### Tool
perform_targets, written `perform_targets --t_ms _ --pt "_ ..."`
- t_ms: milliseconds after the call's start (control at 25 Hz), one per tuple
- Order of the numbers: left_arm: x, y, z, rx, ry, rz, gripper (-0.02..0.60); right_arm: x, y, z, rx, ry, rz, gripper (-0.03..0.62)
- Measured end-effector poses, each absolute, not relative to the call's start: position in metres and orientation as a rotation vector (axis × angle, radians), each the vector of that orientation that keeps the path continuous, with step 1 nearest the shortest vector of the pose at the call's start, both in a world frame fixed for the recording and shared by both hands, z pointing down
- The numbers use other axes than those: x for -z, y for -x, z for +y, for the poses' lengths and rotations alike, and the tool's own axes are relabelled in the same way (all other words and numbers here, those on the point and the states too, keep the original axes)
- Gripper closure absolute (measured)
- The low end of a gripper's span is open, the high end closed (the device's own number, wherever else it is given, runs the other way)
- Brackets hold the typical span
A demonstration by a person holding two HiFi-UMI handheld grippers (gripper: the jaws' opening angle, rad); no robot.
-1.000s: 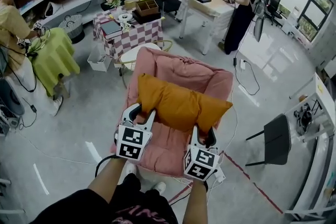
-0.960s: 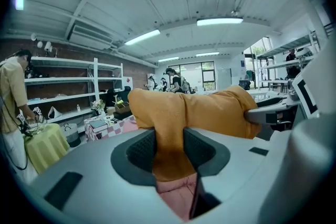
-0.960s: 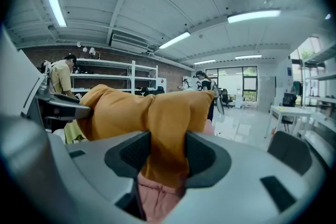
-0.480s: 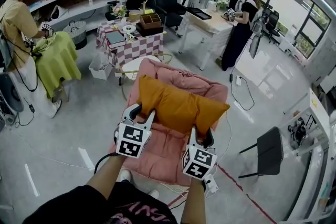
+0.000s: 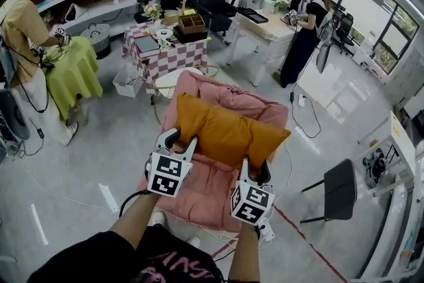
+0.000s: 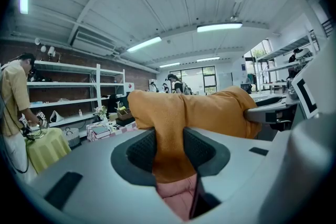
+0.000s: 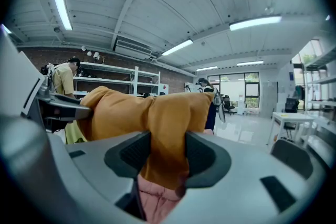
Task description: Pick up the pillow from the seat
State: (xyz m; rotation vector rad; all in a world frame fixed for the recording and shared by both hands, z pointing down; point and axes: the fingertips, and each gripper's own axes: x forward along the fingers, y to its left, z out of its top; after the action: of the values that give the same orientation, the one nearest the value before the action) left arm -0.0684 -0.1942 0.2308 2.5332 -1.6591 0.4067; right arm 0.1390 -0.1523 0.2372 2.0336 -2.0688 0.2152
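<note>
- Orange pillow (image 5: 228, 132) lies across the pink armchair (image 5: 225, 91), in front of its backrest.
- Left hand-held gripper (image 5: 180, 142) is clenched on the pillow's near-left edge.
- Right hand-held gripper (image 5: 255, 170) is clenched on the near-right edge.
- Fabric is bunched between both pairs of jaws, with pink cushion showing below.
- Bare floor (image 5: 99, 149) is open left of the armchair. Black chair (image 5: 341, 185) stands well apart on the right.
- White bin (image 5: 126, 81) sits on the floor beyond, contents unclear.
- Wooden box (image 5: 190, 23) sits on the checkered surface (image 5: 169, 53).
</note>
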Motion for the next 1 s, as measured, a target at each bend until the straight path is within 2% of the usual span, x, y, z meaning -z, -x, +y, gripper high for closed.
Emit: perform_targets --t_ms 1000 --pt "-0.249 0.07 -0.193 -0.412 -2.497 -1.659 0.425 -0.251 -0.138 -0.155 -0.231 -2.012 -2.066 0.376"
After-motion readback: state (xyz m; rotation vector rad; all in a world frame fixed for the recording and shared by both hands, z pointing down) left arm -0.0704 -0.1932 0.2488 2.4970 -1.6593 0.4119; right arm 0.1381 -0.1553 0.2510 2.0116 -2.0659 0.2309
